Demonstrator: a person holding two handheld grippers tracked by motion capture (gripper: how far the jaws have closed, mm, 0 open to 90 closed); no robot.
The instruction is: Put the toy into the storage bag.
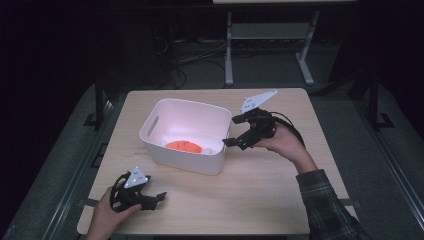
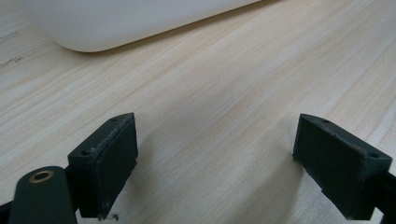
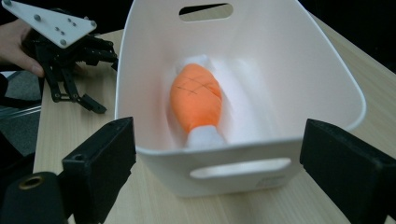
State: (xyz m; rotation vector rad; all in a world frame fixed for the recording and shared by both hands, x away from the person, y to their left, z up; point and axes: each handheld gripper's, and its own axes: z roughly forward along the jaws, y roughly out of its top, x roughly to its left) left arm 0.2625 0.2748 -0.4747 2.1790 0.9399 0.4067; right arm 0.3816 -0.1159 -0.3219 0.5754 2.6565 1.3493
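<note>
Claws both gape empty: my right claw [image 1: 234, 131] hangs at the white bin's [image 1: 170, 152] end, the orange plush drumstick [image 3: 196, 100] lying inside; left claw [image 1: 152, 197] rests on the worktop [image 1: 265, 195]. I'd draw back level, clear of the rim.

A dim lab or workshop: a bare wooden table [image 1: 260, 195], loose floor cables [image 1: 195, 57], a metal-framed bench [image 1: 270, 35].

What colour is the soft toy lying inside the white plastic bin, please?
Orange with a white end, clearest in the right gripper view.
</note>
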